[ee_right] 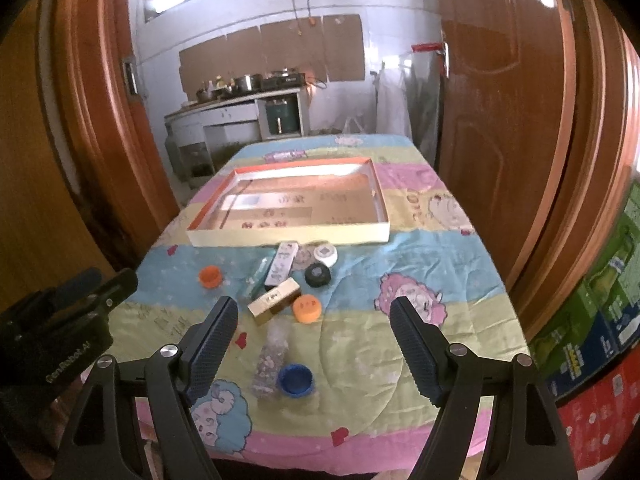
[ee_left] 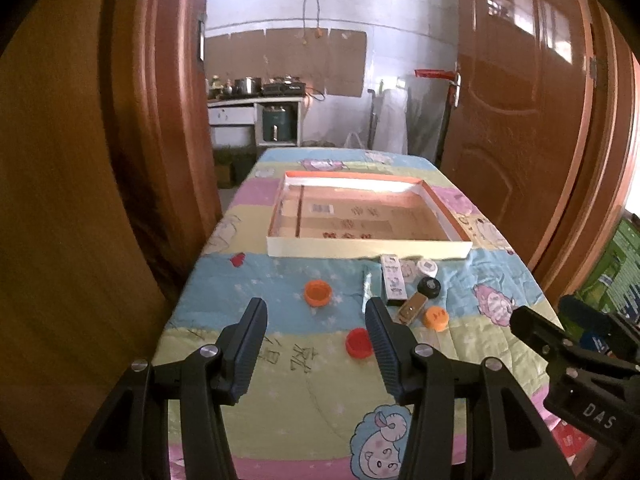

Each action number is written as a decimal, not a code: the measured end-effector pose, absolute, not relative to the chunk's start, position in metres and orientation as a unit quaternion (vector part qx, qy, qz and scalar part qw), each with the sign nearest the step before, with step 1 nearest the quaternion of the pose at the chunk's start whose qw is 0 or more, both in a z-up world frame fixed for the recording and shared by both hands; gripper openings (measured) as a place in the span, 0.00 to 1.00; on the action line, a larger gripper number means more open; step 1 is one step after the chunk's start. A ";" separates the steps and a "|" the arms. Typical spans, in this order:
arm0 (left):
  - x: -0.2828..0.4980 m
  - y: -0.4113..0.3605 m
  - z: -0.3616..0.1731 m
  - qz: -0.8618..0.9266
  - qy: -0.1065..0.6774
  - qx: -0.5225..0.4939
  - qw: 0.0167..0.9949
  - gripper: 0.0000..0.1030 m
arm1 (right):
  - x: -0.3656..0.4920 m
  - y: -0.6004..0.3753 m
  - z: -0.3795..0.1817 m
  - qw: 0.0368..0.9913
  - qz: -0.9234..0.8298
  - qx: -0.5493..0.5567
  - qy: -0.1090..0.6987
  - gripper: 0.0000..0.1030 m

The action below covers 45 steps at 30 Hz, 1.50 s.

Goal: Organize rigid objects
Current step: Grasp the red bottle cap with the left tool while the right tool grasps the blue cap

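Note:
A shallow orange-rimmed cardboard tray (ee_left: 368, 248) (ee_right: 288, 236) lies on the table, with only printed cardboard showing inside. In front of it lie small items: an orange cap (ee_left: 318, 293) (ee_right: 210, 276), a red cap (ee_left: 358, 342), another orange cap (ee_left: 435, 318) (ee_right: 306, 309), a black cap (ee_left: 429, 287) (ee_right: 318, 274), a white cap (ee_left: 426, 267) (ee_right: 325, 254), a white box (ee_left: 394, 280) (ee_right: 282, 263), a gold box (ee_right: 274, 301) and a blue cap (ee_right: 295, 379). My left gripper (ee_left: 316, 320) is open above the caps. My right gripper (ee_right: 314, 320) is open and empty.
The table wears a pastel cartoon quilt (ee_left: 300, 400) (ee_right: 420, 280). Wooden doors (ee_left: 520, 120) (ee_right: 500, 120) flank it on both sides. A clear packet (ee_right: 270, 360) lies beside the blue cap. Stacked colourful cartons (ee_right: 600, 320) stand at the right. A kitchen counter (ee_left: 256, 100) is beyond the table.

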State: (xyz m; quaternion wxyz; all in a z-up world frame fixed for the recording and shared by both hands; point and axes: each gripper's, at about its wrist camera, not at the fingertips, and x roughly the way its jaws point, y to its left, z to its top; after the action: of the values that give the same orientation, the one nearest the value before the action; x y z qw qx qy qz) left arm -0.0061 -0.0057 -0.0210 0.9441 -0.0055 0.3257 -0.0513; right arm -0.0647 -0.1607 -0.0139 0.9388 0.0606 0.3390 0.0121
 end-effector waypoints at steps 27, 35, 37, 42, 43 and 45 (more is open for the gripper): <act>0.052 -0.043 -0.120 -0.125 0.401 0.032 0.907 0.38 | -0.066 -0.175 -0.104 0.906 0.045 0.058 0.417 0.78; 0.054 -0.037 -0.119 -0.128 0.397 0.021 0.909 0.29 | -0.061 -0.157 -0.117 0.909 0.046 0.006 0.414 0.76; 0.054 -0.036 -0.119 -0.127 0.398 0.019 0.908 0.29 | -0.058 -0.152 -0.117 0.911 0.049 -0.008 0.410 0.70; 0.053 -0.036 -0.119 -0.128 0.398 0.016 0.908 0.29 | -0.053 -0.139 -0.116 0.915 0.072 -0.029 0.397 0.41; 0.053 -0.036 -0.119 -0.128 0.398 0.016 0.908 0.29 | -0.052 -0.138 -0.115 0.914 0.075 -0.031 0.397 0.33; 0.053 -0.035 -0.119 -0.131 0.398 0.012 0.908 0.29 | -0.052 -0.136 -0.114 0.915 0.073 -0.034 0.396 0.30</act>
State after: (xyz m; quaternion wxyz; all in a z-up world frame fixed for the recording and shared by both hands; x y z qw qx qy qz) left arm 0.0528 -0.0352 -0.1187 0.9078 0.0116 0.3983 -0.1308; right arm -0.0517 -0.1364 -0.1138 0.9149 -0.0343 0.3955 0.0730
